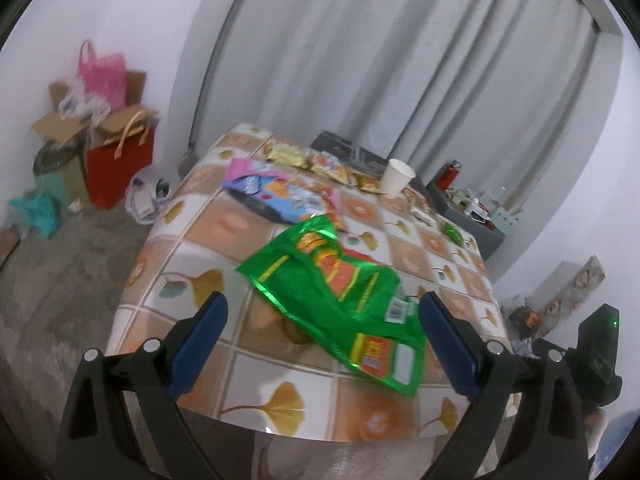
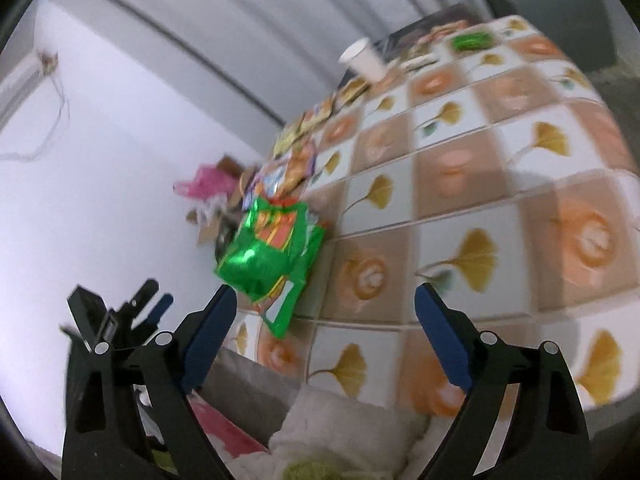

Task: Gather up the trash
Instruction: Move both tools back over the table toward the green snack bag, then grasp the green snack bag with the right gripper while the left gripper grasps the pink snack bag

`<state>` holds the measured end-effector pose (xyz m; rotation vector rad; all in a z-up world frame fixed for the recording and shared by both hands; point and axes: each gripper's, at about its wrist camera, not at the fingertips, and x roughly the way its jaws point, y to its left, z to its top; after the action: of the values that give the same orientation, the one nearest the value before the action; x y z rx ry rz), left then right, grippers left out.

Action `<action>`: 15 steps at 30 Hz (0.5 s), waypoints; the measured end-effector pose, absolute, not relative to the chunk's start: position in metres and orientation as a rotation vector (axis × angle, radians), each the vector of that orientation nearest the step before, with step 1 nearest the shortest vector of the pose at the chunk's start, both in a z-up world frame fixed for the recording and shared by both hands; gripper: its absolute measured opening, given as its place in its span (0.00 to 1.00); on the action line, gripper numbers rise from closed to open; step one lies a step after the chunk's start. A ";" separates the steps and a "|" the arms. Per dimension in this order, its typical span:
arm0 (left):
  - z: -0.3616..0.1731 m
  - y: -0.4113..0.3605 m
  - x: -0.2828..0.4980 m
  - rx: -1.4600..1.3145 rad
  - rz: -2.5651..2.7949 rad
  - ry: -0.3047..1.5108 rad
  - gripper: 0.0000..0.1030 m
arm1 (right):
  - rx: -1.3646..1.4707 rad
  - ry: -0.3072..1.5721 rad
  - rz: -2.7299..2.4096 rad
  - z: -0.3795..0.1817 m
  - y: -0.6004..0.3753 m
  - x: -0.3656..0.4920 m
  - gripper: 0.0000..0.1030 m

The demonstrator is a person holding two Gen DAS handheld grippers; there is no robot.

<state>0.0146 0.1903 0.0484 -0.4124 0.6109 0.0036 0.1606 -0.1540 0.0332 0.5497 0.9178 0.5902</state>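
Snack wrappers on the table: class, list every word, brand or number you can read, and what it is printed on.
None can be read for certain.
Green wrapper: red and yellow lettering and a barcode, too blurred.
Blue wrapper: print too blurred.
Paper cup: no print seen.

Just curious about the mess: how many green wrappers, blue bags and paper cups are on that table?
Green wrappers: 2, the large green wrapper and the small green wrapper
Blue bags: 1, the blue snack bag
Paper cups: 1, the paper cup
Total: 4
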 end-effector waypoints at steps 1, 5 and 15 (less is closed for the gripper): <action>0.044 0.196 0.016 -0.424 0.006 0.621 0.89 | 0.511 0.927 0.600 0.035 -0.140 0.169 0.83; 0.032 0.208 0.024 -0.445 0.007 0.646 0.84 | 0.369 0.927 0.654 0.045 -0.097 0.204 0.83; 0.020 0.229 0.029 -0.451 0.028 0.679 0.76 | -0.094 1.044 0.783 0.029 0.035 0.313 0.79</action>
<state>0.0285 0.2288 0.0198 -0.4513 0.6794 0.0276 0.3135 0.0345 0.0285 -0.0940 1.0441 0.7835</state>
